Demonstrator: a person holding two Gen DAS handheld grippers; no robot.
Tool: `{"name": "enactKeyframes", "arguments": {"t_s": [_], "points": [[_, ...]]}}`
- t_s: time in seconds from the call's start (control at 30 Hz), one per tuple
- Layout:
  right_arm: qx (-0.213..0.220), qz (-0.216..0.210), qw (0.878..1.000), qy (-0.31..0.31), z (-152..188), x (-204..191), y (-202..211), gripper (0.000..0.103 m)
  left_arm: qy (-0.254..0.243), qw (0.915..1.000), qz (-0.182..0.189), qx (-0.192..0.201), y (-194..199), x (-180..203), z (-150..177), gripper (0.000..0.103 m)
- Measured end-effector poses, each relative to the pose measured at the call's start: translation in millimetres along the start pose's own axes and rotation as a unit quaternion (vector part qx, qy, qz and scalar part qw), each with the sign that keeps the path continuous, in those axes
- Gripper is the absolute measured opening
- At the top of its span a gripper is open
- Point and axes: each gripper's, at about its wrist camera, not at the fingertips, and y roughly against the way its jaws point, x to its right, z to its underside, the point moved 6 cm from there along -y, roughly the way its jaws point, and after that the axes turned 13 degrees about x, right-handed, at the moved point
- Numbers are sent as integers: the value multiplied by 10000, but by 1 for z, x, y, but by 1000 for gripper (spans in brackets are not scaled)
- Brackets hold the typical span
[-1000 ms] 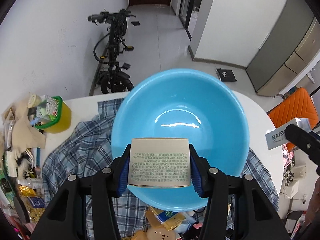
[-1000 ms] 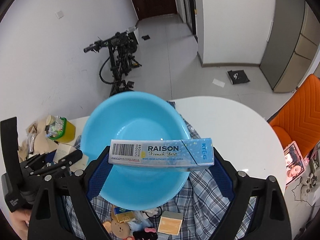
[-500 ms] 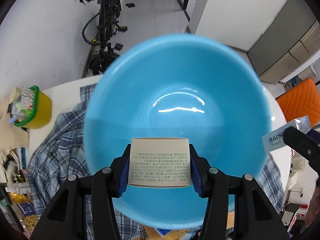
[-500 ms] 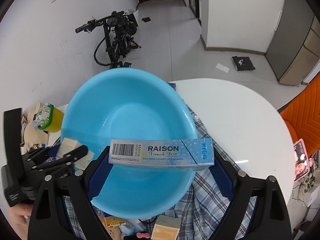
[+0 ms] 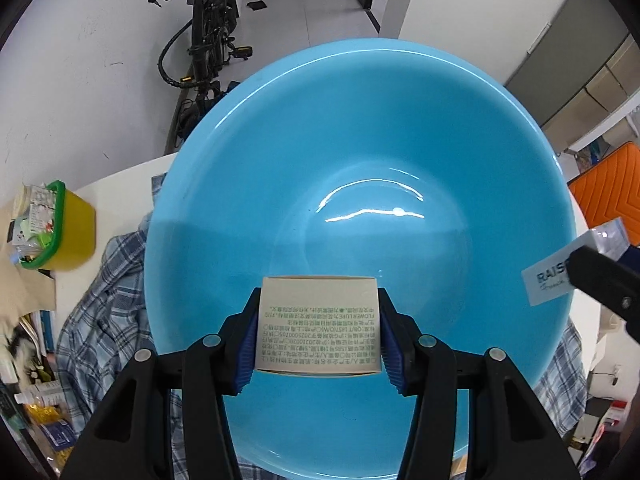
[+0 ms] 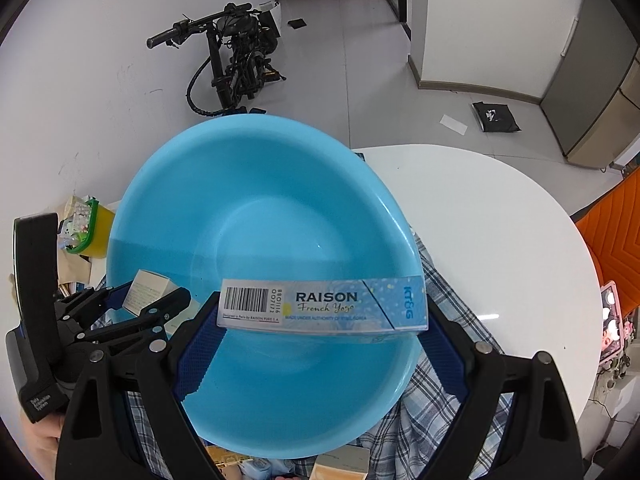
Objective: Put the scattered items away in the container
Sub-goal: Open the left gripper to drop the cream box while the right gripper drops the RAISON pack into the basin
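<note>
1. The left tongs are clamped on a small beige box, blue pads pressing its two sides, with printed text on the face toward the camera.
2. In the left wrist view that box hangs over the near inner wall of the blue basin; the basin's shiny bottom shows bare beyond it.
3. The right tongs grip a long pale-blue carton by its two ends; it reads "RAISON French Yogo" with a barcode at its left end.
4. In the right wrist view the carton lies level across the near half of the basin's opening, well above the floor of the basin.
5. From the right wrist view the left tongs sit at the basin's near-left rim, the beige box showing between their fingers.
6. From the left wrist view the carton's end and one black finger of the right tongs show at the basin's right rim.
7. The basin rests on a blue checked shirt spread over the white round bench.
8. A yellow tub with a green rim, stuffed with packets, stands on the bench to the left of the basin.
9. More small packets lie on the shirt at the basin's near edge, partly hidden.
10. A black bicycle leans by the far wall, and an orange chair stands to the right of the bench.
</note>
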Motion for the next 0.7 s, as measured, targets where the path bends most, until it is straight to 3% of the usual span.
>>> {"name": "enactKeyframes", "arguments": {"t_s": [0.1, 0.17, 0.3, 0.7], "points": [[6, -12, 10000, -28, 0, 2, 2, 90, 145, 9999, 25, 0, -1, -3, 0, 57], [-7, -21, 10000, -4, 2, 2, 1, 90, 281, 9995, 120, -1, -3, -3, 1, 70], [-61, -8, 10000, 51, 5, -1, -4, 90, 326, 9992, 213, 40, -5, -2, 2, 70], [-91, -163, 9998, -70, 5, -14, -21, 90, 172, 9995, -118, 222, 23, -23, -2, 70]]}}
